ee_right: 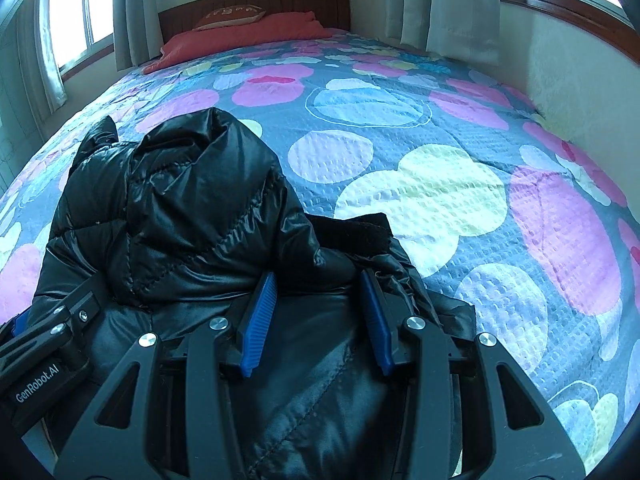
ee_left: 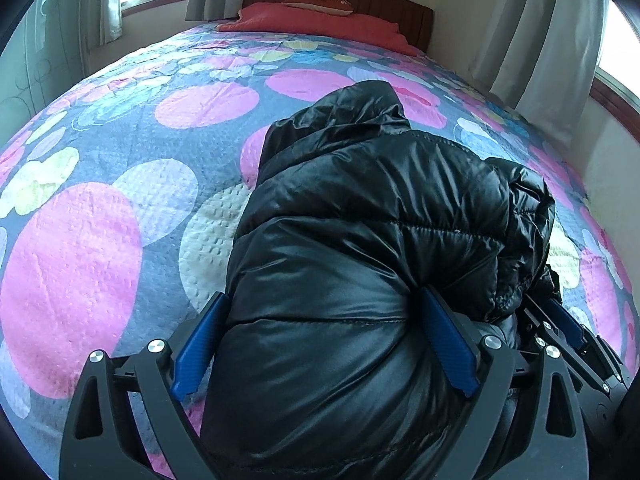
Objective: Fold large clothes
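Looking through the left wrist camera, I see my left gripper (ee_left: 326, 308) with its blue fingers (ee_left: 200, 344) clamped on a thick bulge of the black puffer jacket (ee_left: 360, 220), the right gripper (ee_left: 560, 320) just beside. Only the right wrist view shows the right gripper (ee_right: 316, 292) pinching the jacket (ee_right: 180, 200) near a dark fleece cuff (ee_right: 360, 232). The jacket lies bunched on the bed (ee_right: 440, 160), hood end toward the headboard (ee_right: 256, 4).

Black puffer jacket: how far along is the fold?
Done: shiny black puffer jacket is already bundled narrow on the dotted bedspread. In hand: left gripper and right gripper both clamp its near end. Left: the final fold-over and release.
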A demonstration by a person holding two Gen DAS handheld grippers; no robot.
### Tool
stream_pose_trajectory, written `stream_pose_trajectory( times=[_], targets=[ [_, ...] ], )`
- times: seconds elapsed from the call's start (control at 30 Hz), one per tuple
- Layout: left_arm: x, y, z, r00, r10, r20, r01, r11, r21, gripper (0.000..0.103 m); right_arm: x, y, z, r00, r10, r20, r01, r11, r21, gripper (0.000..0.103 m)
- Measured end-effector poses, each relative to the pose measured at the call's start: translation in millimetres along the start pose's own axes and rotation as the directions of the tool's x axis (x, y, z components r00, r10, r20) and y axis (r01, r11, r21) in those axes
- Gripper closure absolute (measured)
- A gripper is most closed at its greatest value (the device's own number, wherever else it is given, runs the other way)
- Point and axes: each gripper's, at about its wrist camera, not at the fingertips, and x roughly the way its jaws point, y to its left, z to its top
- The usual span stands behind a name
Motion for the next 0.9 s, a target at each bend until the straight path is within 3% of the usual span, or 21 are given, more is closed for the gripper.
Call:
stream_pose_trajectory(
  times=[0.13, 0.33, 0.43, 0.5, 0.57, 0.67, 0.77, 0.9],
  targets=[
    [-6.6, 1.8, 3.5, 1.0, -0.012, -0.001, 0.012, 1.0, -0.016, 0.01, -3.1, 1.0, 3.3, 1.0, 0.003, -0.006, -0.003, 1.0, -0.004, 0.061],
    [-21.1, 14.0, 9.0, 0.996, -0.092, -0.024, 0.089, 0.992, -0.088, 0.01, -23.6, -1.5, 10.9, 1.0, 0.018, 0.02, -0.017, 1.0, -0.008, 0.059],
    [-32.3, 21.6, 10.6, 0.992, -0.124, -0.038, 0.118, 0.984, -0.134, 0.01, -40.7, -5.7, 14.0, 0.998, 0.046, 0.051, -0.047, 0.999, 0.019, 0.048],
    [-43.8, 28.0, 9.0, 0.991, -0.132, -0.029, 0.126, 0.979, -0.162, 0.01, -54.8, -7.4, 15.1, 0.996, 0.033, 0.082, -0.036, 0.999, 0.031, 0.035],
    [-53.6, 33.1, 7.3, 0.993, -0.121, -0.011, 0.117, 0.978, -0.17, 0.01, -66.8, -12.3, 16.3, 0.993, 0.026, 0.113, -0.031, 0.999, 0.042, 0.034],
    [-64.3, 47.8, 0.3, 0.99, -0.139, 0.015, 0.139, 0.965, -0.222, 0.01, -67.0, -24.6, 16.1, 0.996, 0.037, 0.081, -0.044, 0.996, 0.082, 0.032],
    [-58.0, 68.0, -10.9, 0.971, -0.241, 0.004, 0.227, 0.912, -0.343, 0.01, -55.7, -41.7, 10.5, 0.994, 0.106, 0.024, -0.108, 0.979, 0.175, 0.026],
    [-32.3, 83.6, -24.6, 0.911, -0.411, -0.025, 0.342, 0.789, -0.511, 0.01, -38.4, -59.8, 3.3, 0.979, 0.2, -0.04, -0.18, 0.938, 0.295, 0.015]
  ],
)
